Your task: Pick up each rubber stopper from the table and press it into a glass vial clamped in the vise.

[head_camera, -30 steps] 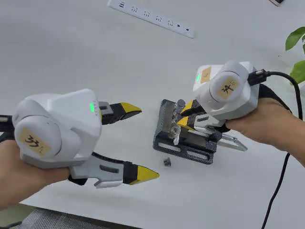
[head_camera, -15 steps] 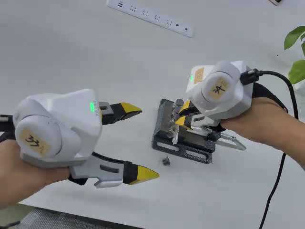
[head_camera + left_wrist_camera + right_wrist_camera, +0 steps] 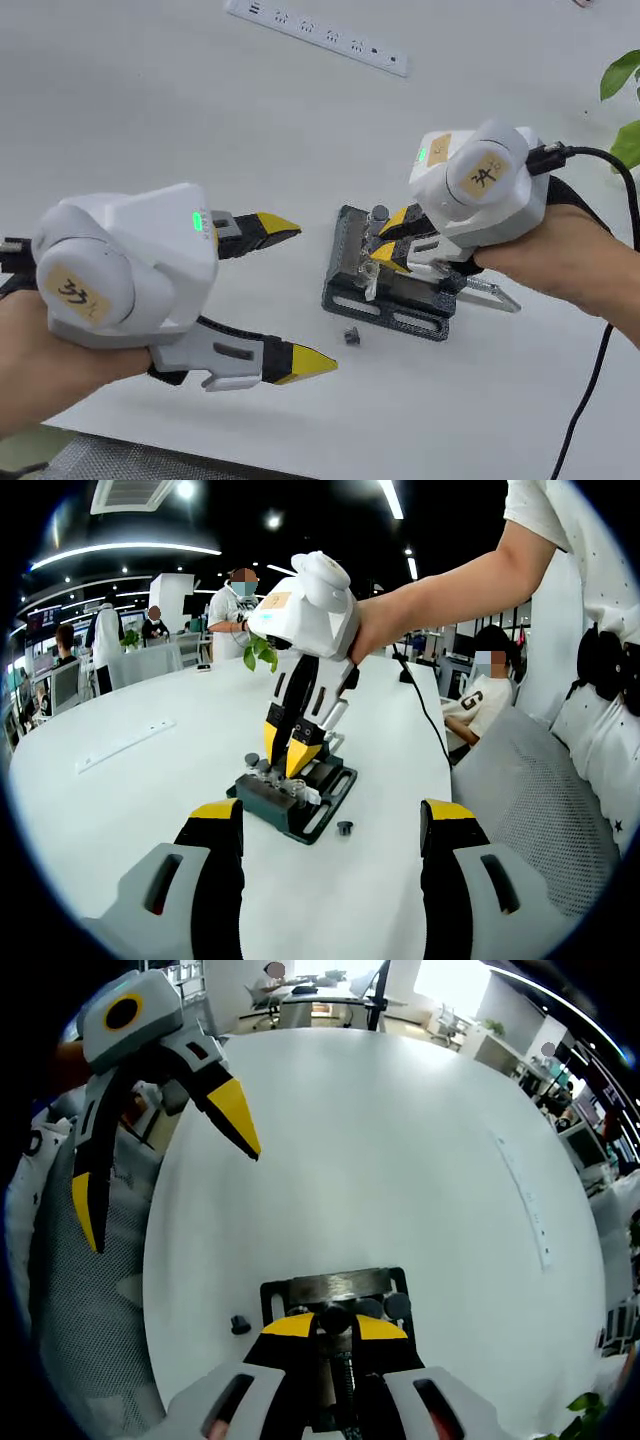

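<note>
progress: partway. in the left gripper view at least two glass vials (image 3: pixel 258 769) in the vise (image 3: pixel 318 802) already carry dark stoppers. one loose stopper (image 3: pixel 351 337) lies on the white surface (image 3: pixel 200 120). it sits just beside the vise base, ahead of the left gripper's fingers and below the right gripper's fingers.

right gripper (image 3: pixel 389 240): fingers nearly together, directly over the vial row. they look clamped on a dark stopper (image 3: pixel 333 1318), which sits between the yellow tips. the view there is tight, so this grip is a reading, not a certainty.

left gripper (image 3: pixel 306 292): fingers wide apart, nothing between them, held above the surface and well apart from the vise.

stoppers: small, dark grey, short round plugs. the loose one stands apart from everything else.

judged still to do: seat the held stopper, then fetch and press the loose one.
</note>
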Demonstrator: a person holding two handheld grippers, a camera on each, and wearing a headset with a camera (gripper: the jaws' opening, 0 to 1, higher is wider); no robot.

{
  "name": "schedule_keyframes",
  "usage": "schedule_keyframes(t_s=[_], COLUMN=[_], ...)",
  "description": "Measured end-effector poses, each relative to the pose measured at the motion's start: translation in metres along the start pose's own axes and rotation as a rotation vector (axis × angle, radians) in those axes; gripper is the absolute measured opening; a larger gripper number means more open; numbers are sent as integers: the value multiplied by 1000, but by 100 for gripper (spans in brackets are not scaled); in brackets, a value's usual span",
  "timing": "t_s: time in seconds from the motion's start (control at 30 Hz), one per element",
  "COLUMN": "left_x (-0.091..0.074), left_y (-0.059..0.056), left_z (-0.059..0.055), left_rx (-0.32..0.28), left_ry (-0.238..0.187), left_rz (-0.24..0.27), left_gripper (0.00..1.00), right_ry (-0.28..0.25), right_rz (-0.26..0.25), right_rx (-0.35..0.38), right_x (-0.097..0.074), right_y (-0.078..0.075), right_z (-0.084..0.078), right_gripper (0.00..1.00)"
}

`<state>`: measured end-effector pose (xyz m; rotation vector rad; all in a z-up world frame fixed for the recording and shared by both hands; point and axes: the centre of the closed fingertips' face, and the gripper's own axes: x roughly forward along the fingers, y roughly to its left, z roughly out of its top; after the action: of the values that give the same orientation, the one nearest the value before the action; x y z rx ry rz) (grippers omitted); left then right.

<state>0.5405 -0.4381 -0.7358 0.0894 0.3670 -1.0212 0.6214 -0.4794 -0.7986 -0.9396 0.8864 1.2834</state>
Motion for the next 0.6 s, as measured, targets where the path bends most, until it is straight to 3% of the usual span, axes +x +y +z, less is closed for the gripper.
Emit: schedule_keyframes(t_s=[0.37, 0.6], left_x=[-2, -3], left_y=[1, 1], left_z=[-2, -3], left_rx=[8, 11], left_ry=[8, 7], left_rz=[-4, -15], left_gripper=[72, 81], right_ry=[-66, -115], right_rz=[23, 67], right_rx=[69, 113], right_x=[-17, -26], right_y=[-5, -6], right_z=[1, 3], right_gripper=[13, 15])
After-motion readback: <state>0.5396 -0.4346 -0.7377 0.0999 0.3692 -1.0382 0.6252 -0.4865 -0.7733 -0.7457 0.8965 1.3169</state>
